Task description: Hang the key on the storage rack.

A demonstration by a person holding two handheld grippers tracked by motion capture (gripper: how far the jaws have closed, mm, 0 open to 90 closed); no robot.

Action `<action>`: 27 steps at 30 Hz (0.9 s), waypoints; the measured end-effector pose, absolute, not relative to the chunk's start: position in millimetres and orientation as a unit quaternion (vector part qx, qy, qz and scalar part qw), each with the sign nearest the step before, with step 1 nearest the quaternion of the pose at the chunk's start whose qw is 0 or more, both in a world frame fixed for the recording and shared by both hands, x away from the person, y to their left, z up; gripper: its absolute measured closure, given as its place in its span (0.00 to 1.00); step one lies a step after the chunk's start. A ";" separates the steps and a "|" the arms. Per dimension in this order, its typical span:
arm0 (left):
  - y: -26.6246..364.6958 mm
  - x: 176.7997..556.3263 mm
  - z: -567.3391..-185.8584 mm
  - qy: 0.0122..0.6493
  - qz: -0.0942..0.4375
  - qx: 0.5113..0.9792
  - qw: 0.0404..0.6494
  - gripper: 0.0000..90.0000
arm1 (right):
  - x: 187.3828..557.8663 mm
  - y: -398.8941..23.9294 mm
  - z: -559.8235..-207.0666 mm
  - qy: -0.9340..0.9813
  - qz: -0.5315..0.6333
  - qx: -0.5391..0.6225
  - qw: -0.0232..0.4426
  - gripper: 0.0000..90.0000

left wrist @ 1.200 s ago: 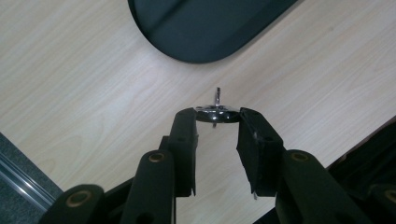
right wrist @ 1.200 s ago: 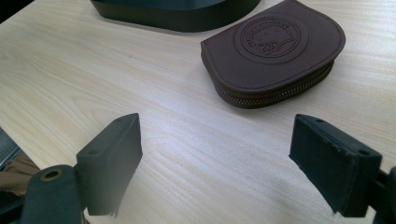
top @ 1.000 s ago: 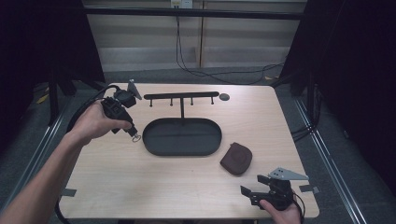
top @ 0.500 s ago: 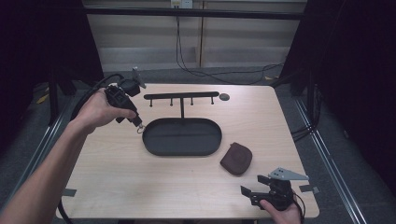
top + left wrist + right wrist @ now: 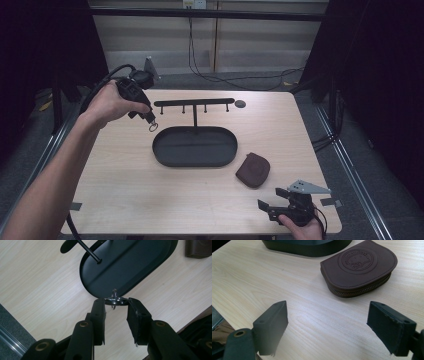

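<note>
Left tongs (image 5: pixel 116 301) are pinching a key ring (image 5: pixel 114 300) at the tray's (image 5: pixel 165 150) ten o'clock — right tongs (image 5: pixel 334 327) gaping wide, brown pouch (image 5: pixel 359 267) showing an embossed round emblem, lettering unreadable.

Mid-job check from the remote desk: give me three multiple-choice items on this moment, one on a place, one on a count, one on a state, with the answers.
1. Where does the brown pouch lie?
A. in the black tray
B. on the table right of the black tray
C. hung on the rack

2. How many pegs hang from the rack bar?
A. two
B. four
C. six

3. What is the left gripper doing?
A. clamping a metal ring
B. open with nothing in it
C. clamping the pouch

Answers: 1 B, the high view shows it on bare wood beside the tray. 2 B, four short pegs show under the bar. 3 A, the left gripper view shows the ring between its jaws.
</note>
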State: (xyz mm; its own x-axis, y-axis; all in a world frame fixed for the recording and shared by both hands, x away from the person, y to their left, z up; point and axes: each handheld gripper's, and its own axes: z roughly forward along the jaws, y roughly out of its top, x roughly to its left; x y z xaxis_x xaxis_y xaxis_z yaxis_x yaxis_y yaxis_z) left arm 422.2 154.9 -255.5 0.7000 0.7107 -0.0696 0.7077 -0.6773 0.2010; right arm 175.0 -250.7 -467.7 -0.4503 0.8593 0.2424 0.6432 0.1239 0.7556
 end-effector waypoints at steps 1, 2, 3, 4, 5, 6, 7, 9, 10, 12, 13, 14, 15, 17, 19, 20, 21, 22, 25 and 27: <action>153.9 423.4 -255.6 0.386 0.006 0.916 0.106 0.75 | 175.0 -250.7 -467.7 0.739 0.424 0.508 0.128 0.18; 151.4 426.8 -256.4 0.388 0.005 0.915 0.107 0.75 | 174.8 -250.9 -467.6 0.739 0.424 0.508 0.127 0.18; 151.4 426.8 -256.4 0.388 0.005 0.915 0.107 0.75 | 174.7 -250.9 -467.5 0.738 0.424 0.509 0.127 0.18; 148.5 430.8 -259.6 0.391 0.002 0.914 0.103 0.75 | 174.7 -250.9 -467.5 0.739 0.424 0.508 0.127 0.18; 148.5 430.8 -259.6 0.391 0.002 0.914 0.103 0.75 | 174.7 -250.9 -467.5 0.739 0.424 0.508 0.127 0.18; 147.5 433.4 -261.4 0.392 -0.001 0.914 0.103 0.75 | 174.6 -251.0 -467.5 0.738 0.425 0.508 0.126 0.18; 145.3 437.5 -264.9 0.398 -0.001 0.912 0.099 0.75 | 174.6 -251.1 -467.4 0.738 0.425 0.508 0.126 0.18; 144.2 439.8 -266.8 0.398 -0.001 0.912 0.097 0.75 | 174.6 -251.2 -467.5 0.738 0.425 0.508 0.126 0.18; 142.9 442.4 -269.4 0.398 -0.004 0.913 0.094 0.75 | 174.6 -251.3 -467.4 0.738 0.425 0.509 0.125 0.18; 140.5 446.1 -272.6 0.402 -0.005 0.911 0.094 0.75 | 174.6 -251.4 -467.4 0.738 0.425 0.509 0.124 0.18; 138.3 449.4 -274.8 0.404 -0.005 0.910 0.092 0.75 | 174.6 -251.3 -467.3 0.738 0.426 0.510 0.123 0.18; 137.5 451.4 -275.9 0.403 -0.009 0.910 0.095 0.75 | 174.7 -251.3 -467.5 0.738 0.426 0.508 0.124 0.18; 137.5 451.4 -275.9 0.403 -0.009 0.910 0.095 0.75 | 174.7 -251.3 -467.5 0.738 0.426 0.508 0.124 0.18; 134.6 454.4 -279.0 0.411 -0.016 0.907 0.094 0.75 | 174.4 -251.4 -467.4 0.738 0.427 0.508 0.124 0.18; 133.2 457.7 -280.6 0.408 -0.017 0.909 0.087 0.75 | 174.5 -251.5 -467.4 0.738 0.427 0.508 0.123 0.18; 132.1 459.6 -282.3 0.410 -0.017 0.908 0.085 0.75 | 174.5 -251.5 -467.4 0.738 0.427 0.509 0.123 0.18; 131.5 461.5 -283.6 0.409 -0.019 0.909 0.082 0.75 | 174.4 -251.5 -467.3 0.738 0.427 0.508 0.123 0.18; 130.9 462.2 -284.4 0.413 -0.017 0.907 0.083 0.75 | 174.3 -251.5 -467.4 0.738 0.427 0.507 0.123 0.18; 130.4 466.8 -286.6 0.414 -0.016 0.907 0.077 0.75 | 174.4 -251.6 -467.4 0.738 0.427 0.508 0.122 0.18; 130.3 467.4 -287.0 0.417 -0.019 0.905 0.078 0.75 | 174.4 -251.6 -467.4 0.738 0.428 0.508 0.122 0.18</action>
